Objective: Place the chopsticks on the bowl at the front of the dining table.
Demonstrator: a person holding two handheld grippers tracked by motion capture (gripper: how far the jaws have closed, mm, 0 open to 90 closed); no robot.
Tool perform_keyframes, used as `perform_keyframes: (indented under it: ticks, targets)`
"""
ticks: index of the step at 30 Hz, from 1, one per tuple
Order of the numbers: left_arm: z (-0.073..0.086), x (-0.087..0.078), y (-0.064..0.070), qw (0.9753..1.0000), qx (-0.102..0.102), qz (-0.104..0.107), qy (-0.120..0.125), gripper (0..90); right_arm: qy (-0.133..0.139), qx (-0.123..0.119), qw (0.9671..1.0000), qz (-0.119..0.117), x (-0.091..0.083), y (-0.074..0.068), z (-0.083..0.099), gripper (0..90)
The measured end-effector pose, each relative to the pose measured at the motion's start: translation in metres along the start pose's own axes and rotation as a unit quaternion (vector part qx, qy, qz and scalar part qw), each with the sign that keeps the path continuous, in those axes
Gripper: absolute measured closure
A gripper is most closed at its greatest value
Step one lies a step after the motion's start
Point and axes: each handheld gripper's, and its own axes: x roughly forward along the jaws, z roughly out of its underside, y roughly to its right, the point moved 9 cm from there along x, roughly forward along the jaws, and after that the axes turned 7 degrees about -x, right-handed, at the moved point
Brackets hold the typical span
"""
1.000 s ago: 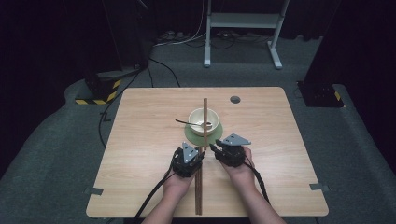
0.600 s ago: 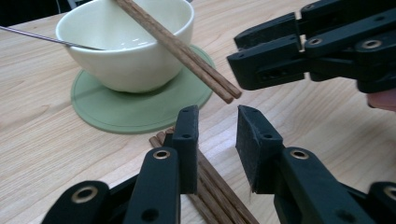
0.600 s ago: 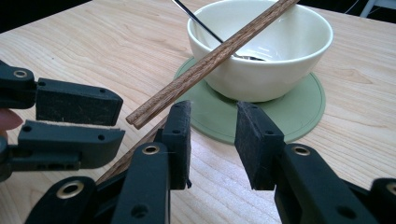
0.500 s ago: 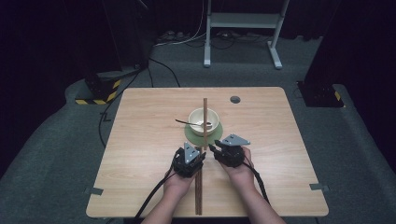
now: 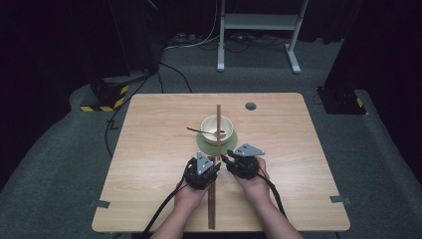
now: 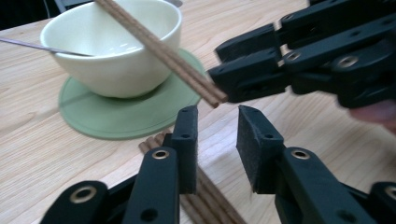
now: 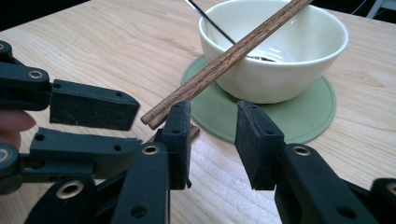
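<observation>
Just hovering both hand-held grippers here, left hand-held gripper [image 6: 217,114] and right hand-held gripper [image 7: 212,109], jaws spread and pinching nothing, crowding the near end of the chopsticks [image 5: 218,114] resting across the bowl [image 5: 226,124] on its green coaster [image 5: 201,142], probably lining up a grab on the second pair [image 5: 212,209] lying flat on the surface [image 5: 149,149].
</observation>
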Motion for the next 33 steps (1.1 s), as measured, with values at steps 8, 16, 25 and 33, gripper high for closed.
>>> perform_keyframes:
  ticks: [8, 16, 25, 33]
  targets:
    - [-0.013, -0.028, -0.062, 0.9984, -0.022, -0.046, 0.022, 60.1, 0.005, 0.014, 0.9998, 0.012, -0.010, 0.013, -0.001, 60.5]
    - [-0.019, -0.084, -0.158, 0.9904, -0.043, -0.126, 0.036, 52.6, -0.027, 0.040, 0.9981, 0.039, -0.015, 0.039, 0.017, 56.9]
    - [-0.002, -0.117, -0.213, 0.9844, -0.046, -0.170, -0.012, 41.7, -0.096, 0.046, 0.9913, 0.076, -0.040, 0.062, 0.071, 52.9]
    - [0.005, -0.116, -0.208, 0.9864, -0.047, -0.157, -0.014, 34.6, -0.111, 0.068, 0.9838, 0.124, -0.086, 0.092, 0.107, 46.6]
